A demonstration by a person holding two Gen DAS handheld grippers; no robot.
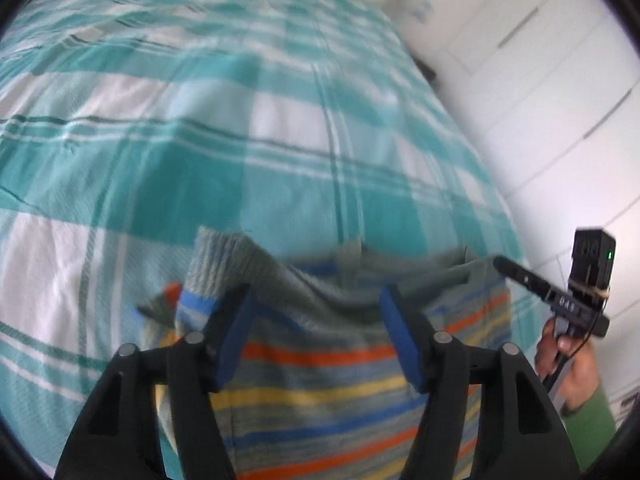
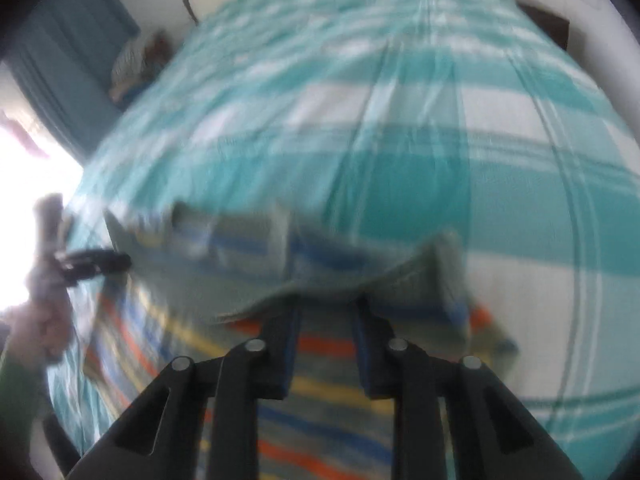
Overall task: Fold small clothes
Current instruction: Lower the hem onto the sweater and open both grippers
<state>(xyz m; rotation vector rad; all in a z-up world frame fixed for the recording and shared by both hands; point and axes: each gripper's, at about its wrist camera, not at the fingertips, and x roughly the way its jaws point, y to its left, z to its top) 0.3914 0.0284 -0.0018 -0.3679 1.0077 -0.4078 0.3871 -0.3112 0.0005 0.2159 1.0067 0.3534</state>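
A small striped garment (image 1: 320,364) with a grey ribbed waistband and orange, yellow and blue stripes lies on the bed. It also shows in the right wrist view (image 2: 320,416), blurred. My left gripper (image 1: 318,300) is open, its blue pads on either side of the waistband's edge, not closed on it. My right gripper (image 2: 328,316) is open with a narrower gap, just over the waistband's other end. The right gripper shows in the left wrist view (image 1: 560,292), at the garment's right edge. The left gripper shows in the right wrist view (image 2: 96,264), blurred, at the garment's left edge.
The bed is covered with a teal and white checked sheet (image 1: 200,128). White cupboard doors (image 1: 552,80) stand to its right. In the right wrist view a dark teal curtain (image 2: 68,60) and a bright window (image 2: 32,184) are on the left.
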